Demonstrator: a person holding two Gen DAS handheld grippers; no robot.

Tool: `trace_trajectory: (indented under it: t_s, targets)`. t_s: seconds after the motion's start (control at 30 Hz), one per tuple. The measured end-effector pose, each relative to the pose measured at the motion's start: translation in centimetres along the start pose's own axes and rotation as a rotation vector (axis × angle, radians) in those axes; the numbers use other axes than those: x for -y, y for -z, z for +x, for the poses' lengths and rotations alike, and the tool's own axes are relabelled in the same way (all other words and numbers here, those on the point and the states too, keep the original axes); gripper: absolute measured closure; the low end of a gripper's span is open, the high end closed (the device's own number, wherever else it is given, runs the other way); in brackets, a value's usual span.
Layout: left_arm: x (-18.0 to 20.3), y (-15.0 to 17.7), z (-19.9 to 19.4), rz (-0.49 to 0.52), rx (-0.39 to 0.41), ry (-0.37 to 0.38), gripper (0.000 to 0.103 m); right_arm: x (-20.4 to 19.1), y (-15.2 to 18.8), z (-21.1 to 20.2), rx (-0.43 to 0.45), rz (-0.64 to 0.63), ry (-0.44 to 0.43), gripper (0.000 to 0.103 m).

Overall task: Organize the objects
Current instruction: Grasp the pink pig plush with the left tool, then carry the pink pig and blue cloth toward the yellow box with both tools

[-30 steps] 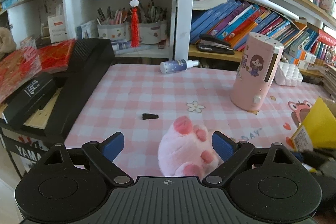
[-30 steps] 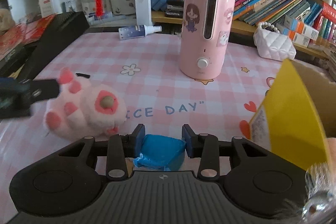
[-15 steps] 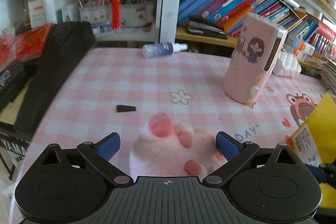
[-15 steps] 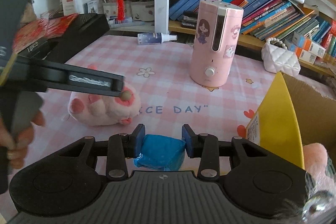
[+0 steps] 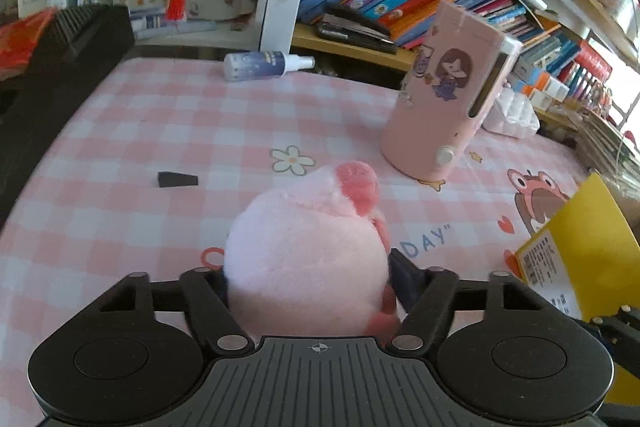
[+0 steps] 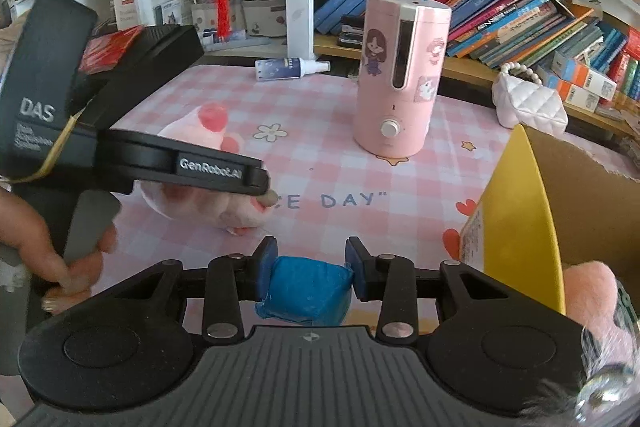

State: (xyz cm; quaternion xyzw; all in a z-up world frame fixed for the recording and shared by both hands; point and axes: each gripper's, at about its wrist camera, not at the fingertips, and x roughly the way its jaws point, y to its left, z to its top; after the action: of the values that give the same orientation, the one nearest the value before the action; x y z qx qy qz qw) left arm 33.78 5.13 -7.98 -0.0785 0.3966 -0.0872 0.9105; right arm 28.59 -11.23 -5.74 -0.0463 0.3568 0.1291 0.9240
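Observation:
A pink plush paw lies on the pink checked tablecloth. My left gripper has it between its jaws, which are closing; the pads press its sides and the plush bulges up between them, hiding the left pad. From the right wrist view the same plush paw shows under the left gripper's black finger, with a hand on the handle. My right gripper is shut on a small blue wrapped block, held just above the table's near edge.
A cardboard box with a yellow flap stands at the right, another pink plush beside it. A tall pink humidifier stands mid-table. A spray bottle, a small black wedge and a black case lie around.
The left gripper came down over the plush paw and its wide jaws closed in on it, squeezing it. The right gripper kept the blue block and barely moved.

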Motion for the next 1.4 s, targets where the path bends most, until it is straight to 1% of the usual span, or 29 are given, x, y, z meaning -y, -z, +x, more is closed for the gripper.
trace_trajectory:
  t_s: [0.07, 0.17, 0.27, 0.47, 0.63, 0.77, 1.0, 1.17, 1.4]
  targets:
    - [0.1, 0.2, -1.4, 0.011, 0.021, -0.011, 0.035, -0.1, 0.1, -0.4, 0.006, 0.003, 0.003, 0.068]
    - [0.0, 0.6, -4.4, -0.003, 0.072, -0.002, 0.035, -0.2, 0.1, -1.4, 0.03, 0.001, 0.014, 0.068]
    - [-0.1, 1.2, -7.2, -0.016, 0.105, -0.017, 0.035, -0.3, 0.1, -2.1, 0.041, 0.01, 0.021, 0.068]
    - [-0.8, 3.5, -12.6, -0.041, 0.142, -0.042, 0.035, -0.8, 0.5, -4.5, 0.063, 0.014, 0.02, 0.068]
    - [-0.8, 6.5, -16.1, -0.014, 0.147, -0.064, 0.035, -1.7, 1.2, -6.8, 0.062, 0.016, 0.005, 0.068]
    - [-1.3, 8.5, -17.6, -0.03, 0.125, -0.064, 0.035, -2.8, 2.1, -8.2, 0.058, 0.013, 0.005, 0.068]
    - [-1.7, 11.0, -20.2, -0.013, 0.129, -0.043, 0.035, -5.0, 4.0, -11.1, 0.072, -0.005, 0.022, 0.068]
    - [-1.7, 13.3, -22.2, -0.001, 0.121, -0.021, 0.035, -6.1, 6.0, -13.2, 0.055, 0.008, 0.039, 0.068]
    - [-1.4, 15.8, -24.9, 0.031, 0.116, -0.004, 0.035, -7.8, 8.6, -16.1, 0.054, 0.021, 0.051, 0.068]
